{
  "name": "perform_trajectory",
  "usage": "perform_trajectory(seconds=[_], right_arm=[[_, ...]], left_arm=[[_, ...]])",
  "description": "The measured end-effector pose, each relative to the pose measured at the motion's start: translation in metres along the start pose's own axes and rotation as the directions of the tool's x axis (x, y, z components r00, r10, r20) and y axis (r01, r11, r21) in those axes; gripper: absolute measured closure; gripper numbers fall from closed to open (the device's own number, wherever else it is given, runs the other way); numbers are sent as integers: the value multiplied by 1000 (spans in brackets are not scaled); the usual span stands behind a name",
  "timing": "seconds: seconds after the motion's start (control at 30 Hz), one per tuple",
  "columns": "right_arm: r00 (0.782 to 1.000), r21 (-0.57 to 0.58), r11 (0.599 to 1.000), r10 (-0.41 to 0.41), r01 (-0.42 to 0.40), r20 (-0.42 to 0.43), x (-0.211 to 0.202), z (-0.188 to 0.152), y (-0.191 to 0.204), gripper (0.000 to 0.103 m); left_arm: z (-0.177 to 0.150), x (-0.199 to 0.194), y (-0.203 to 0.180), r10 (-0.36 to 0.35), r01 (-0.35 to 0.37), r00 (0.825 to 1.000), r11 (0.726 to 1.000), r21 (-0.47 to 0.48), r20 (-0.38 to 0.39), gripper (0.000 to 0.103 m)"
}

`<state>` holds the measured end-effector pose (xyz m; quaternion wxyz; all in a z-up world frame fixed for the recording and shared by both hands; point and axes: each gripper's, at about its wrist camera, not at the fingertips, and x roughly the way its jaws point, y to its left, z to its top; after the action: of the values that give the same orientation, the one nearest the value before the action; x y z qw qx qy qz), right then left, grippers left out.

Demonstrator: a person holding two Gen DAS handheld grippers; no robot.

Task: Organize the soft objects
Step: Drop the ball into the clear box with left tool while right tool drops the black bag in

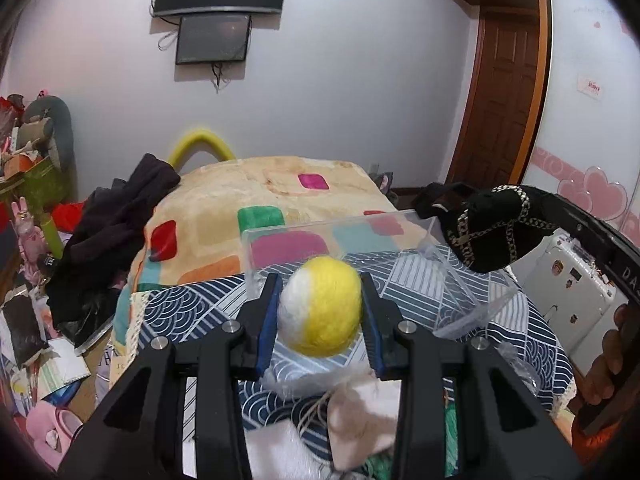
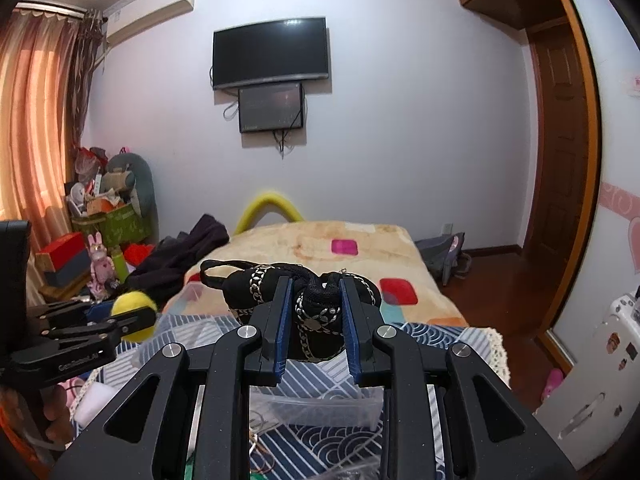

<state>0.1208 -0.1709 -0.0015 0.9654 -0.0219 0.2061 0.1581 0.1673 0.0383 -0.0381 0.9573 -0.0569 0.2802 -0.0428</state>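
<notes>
My left gripper (image 1: 320,304) is shut on a yellow and white felt ball (image 1: 324,308) and holds it above the blue patterned cloth (image 1: 192,312), just in front of a clear plastic box (image 1: 360,236). The ball also shows in the right wrist view (image 2: 134,314). My right gripper (image 2: 316,300) is shut on a black pouch with silver chain trim (image 2: 320,312) and holds it in the air. In the left wrist view the pouch (image 1: 492,232) hangs over the box's right end. A beige cloth bag (image 1: 360,420) lies under the left gripper.
A blanket with coloured squares (image 1: 260,188) covers the bed beyond the cloth. Dark clothes (image 1: 116,220) lie on its left edge. Clutter fills the floor at left. A white appliance (image 1: 568,292) stands at right. A clear lid (image 2: 320,408) lies below the right gripper.
</notes>
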Motion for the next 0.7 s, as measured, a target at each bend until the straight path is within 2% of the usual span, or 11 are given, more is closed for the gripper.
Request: perform_trajectory(seconds=[0.23,0.47,0.53,0.63,0.7], right_arm=[[993,-27,1000,-2,-1,-118,30,-18,-3,82],[975,-40,999,13,-22,-223,47,-27,-5,81],[971,-37,999,20,-30,-239,51,-27,-7,79],[969,-45,998,20,-32,-245,48,-27,-8,71],[970,-47,998,24,-36,-243,44,-25,-8,62]], left_arm=[[0,47,-3,1,1,995,1000,19,-96,66],[-6,71,-8,-6,11,988,999,32,-157,66],[-8,74,-11,-1,8,986,999,39,-168,60],[-8,71,-13,8,-1,987,999,46,-160,37],[-8,63,-16,9,-2,991,999,51,-135,35]])
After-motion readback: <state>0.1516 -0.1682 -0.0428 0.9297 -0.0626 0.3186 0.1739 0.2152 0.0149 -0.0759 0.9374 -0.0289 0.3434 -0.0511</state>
